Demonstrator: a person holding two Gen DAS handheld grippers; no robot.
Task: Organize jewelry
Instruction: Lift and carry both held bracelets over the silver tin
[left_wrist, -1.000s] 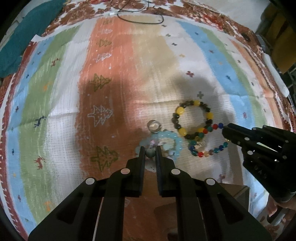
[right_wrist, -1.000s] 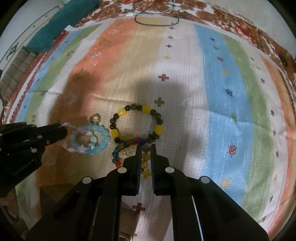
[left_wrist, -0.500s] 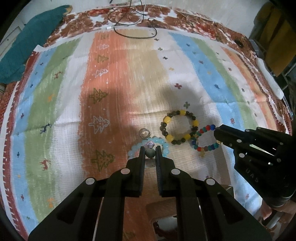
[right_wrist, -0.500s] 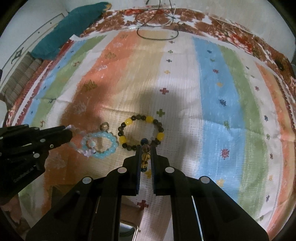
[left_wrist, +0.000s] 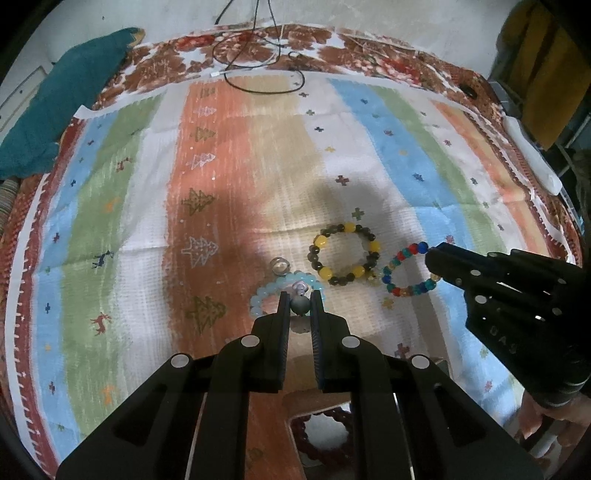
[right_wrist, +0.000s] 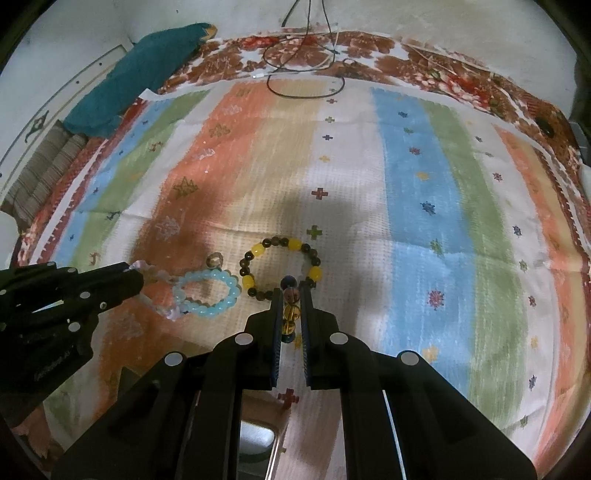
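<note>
Left gripper (left_wrist: 300, 295) jaws pinch a grey bead of the pale blue bracelet (left_wrist: 269, 291), which hangs from it just above the striped cloth (left_wrist: 221, 184). Right gripper (right_wrist: 290, 291) jaws pinch the multicolour bracelet (left_wrist: 402, 273), also hanging. Yellow-and-dark bracelet (right_wrist: 280, 266) lies on the cloth near its middle, between the two held ones. A small ring (left_wrist: 279, 265) sits just beside the blue bracelet. Teal cloth (right_wrist: 140, 74) at the far left corner; black cable (left_wrist: 258, 62) at the far edge.
</note>
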